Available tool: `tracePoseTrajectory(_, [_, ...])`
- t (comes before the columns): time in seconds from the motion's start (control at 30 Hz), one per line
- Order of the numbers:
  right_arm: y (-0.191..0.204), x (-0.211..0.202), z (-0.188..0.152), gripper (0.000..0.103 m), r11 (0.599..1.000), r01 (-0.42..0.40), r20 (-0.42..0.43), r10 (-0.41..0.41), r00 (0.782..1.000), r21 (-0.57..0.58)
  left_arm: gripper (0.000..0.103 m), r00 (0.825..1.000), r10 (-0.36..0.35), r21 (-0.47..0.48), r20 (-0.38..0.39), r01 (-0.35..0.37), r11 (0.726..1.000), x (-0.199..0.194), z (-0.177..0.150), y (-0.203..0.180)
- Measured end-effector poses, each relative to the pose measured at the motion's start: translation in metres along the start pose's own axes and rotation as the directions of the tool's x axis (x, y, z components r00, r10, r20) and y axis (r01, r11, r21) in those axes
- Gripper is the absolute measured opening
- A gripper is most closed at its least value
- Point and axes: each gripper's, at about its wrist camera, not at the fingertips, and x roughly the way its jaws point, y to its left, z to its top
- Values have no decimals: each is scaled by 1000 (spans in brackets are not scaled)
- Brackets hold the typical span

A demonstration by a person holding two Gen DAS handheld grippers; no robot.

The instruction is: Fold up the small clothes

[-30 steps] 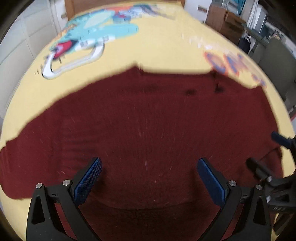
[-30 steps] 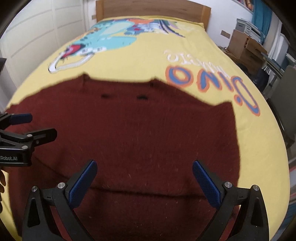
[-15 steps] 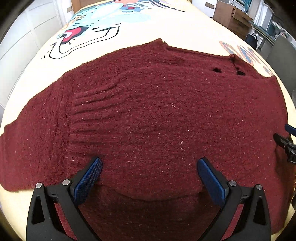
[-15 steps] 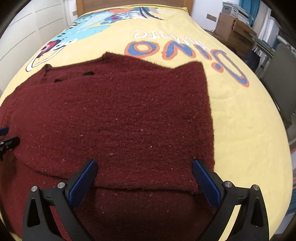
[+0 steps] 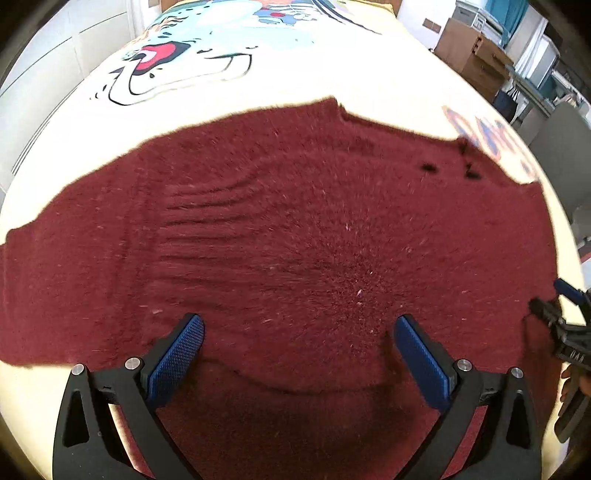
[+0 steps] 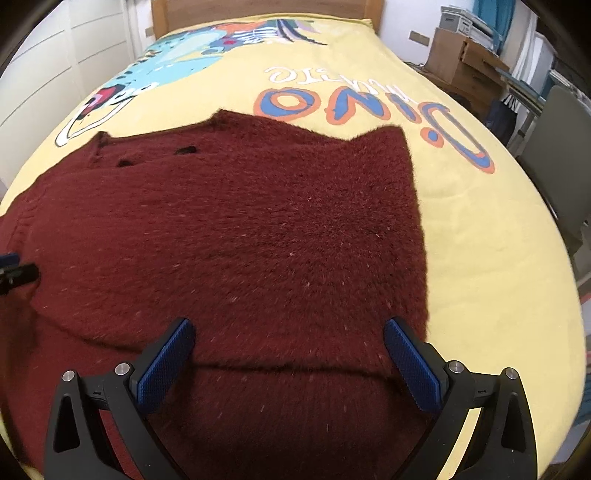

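Observation:
A dark red knitted sweater (image 5: pixel 288 236) lies spread flat on the yellow bed cover, with a folded layer whose edge runs across just in front of both grippers. It also fills the right wrist view (image 6: pixel 236 236). My left gripper (image 5: pixel 297 350) is open and empty, hovering over the sweater's near left part. My right gripper (image 6: pixel 288 354) is open and empty over the near right part. The right gripper's tips show at the right edge of the left wrist view (image 5: pixel 554 314). The left gripper's tips show at the left edge of the right wrist view (image 6: pixel 14 269).
The yellow bed cover (image 6: pixel 480 229) carries a dinosaur print (image 6: pixel 177 74) and "Dino" lettering (image 6: pixel 369 107). A wooden headboard (image 6: pixel 266 11) stands at the far end. Cardboard boxes and shelves (image 6: pixel 465 62) and a grey chair (image 6: pixel 561 162) stand right of the bed.
Both grippers have drawn back and up a little from the sweater, so more bed cover shows beyond it. Both stay open. The sweater has not moved.

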Motion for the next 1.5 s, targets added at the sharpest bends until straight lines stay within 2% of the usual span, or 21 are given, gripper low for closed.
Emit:
tracePoseTrajectory(0.13, [10,-36,-3,102,999,-7,29,9,1000,-45,102,999,15,21,44,-15,1000,-35,9,27])
tracePoseTrajectory(0.23, [12,-63,-10,102,999,-43,57,44,997,-32,102,997,41,-17,63,-40,999,-64,7,56])
tracePoseTrajectory(0.37, [10,-86,-23,102,998,-64,69,64,996,-2,102,991,89,-139,99,-74,987,-99,-5,100])
tracePoseTrajectory(0.43, [7,-90,-31,102,998,-58,66,57,996,13,102,990,111,-236,81,-89,968,-104,-13,134])
tracePoseTrajectory(0.5, [6,-92,-37,102,998,-59,59,57,997,26,102,990,134,-345,51,-109,932,-102,-24,167])
tracePoseTrajectory(0.57, [3,-92,-46,102,997,-57,47,55,997,43,102,990,134,-461,37,-102,881,-99,-37,195])
tracePoseTrajectory(0.7, [-2,-88,-55,102,996,-54,19,52,998,74,101,993,118,-668,-9,-94,739,-87,-63,255])
tracePoseTrajectory(0.83, [-9,-89,-63,102,995,-34,10,33,999,95,101,996,80,-766,-44,-85,637,-78,-74,300])
tracePoseTrajectory(0.93, [-15,-91,-68,102,992,-25,6,25,1000,120,101,994,95,-805,-61,-105,584,-74,-79,323])
tracePoseTrajectory(1.03, [-21,-91,-73,102,990,-13,-7,14,1000,142,101,996,73,-825,-55,-86,558,-71,-79,336])
tracePoseTrajectory(1.1, [-24,-91,-74,102,989,-2,-12,4,1000,147,96,997,53,-840,-58,-78,538,-68,-82,340])
tracePoseTrajectory(1.13, [-26,-91,-75,102,989,5,-13,-3,1000,149,93,997,53,-841,-62,-81,536,-67,-85,342])
tracePoseTrajectory(1.17, [-28,-92,-75,102,988,9,-12,-7,1000,154,85,996,56,-837,-68,-87,540,-68,-85,341])
tracePoseTrajectory(1.2, [-29,-91,-76,102,987,10,-12,-9,1000,160,72,995,66,-827,-73,-98,553,-68,-84,340])
tracePoseTrajectory(1.23, [-31,-91,-76,102,986,10,-12,-8,1000,168,66,995,74,-814,-74,-103,572,-69,-82,338])
tracePoseTrajectory(1.33, [-35,-89,-77,102,984,10,-19,-7,1000,180,36,997,57,-777,-56,-80,624,-69,-78,330])
tracePoseTrajectory(1.37, [-36,-88,-77,102,984,12,-22,-8,1000,179,14,999,35,-771,-42,-54,634,-69,-78,328])
tracePoseTrajectory(1.4, [-36,-88,-76,102,984,12,-22,-8,1000,177,7,1000,3,-772,-21,-18,636,-68,-78,326])
tracePoseTrajectory(1.43, [-37,-88,-76,102,984,11,-21,-8,1000,176,7,1000,-9,-773,-13,-4,634,-69,-78,325])
tracePoseTrajectory(1.5, [-37,-88,-76,102,984,10,-19,-6,1000,176,6,999,17,-752,-30,-34,658,-72,-74,320])
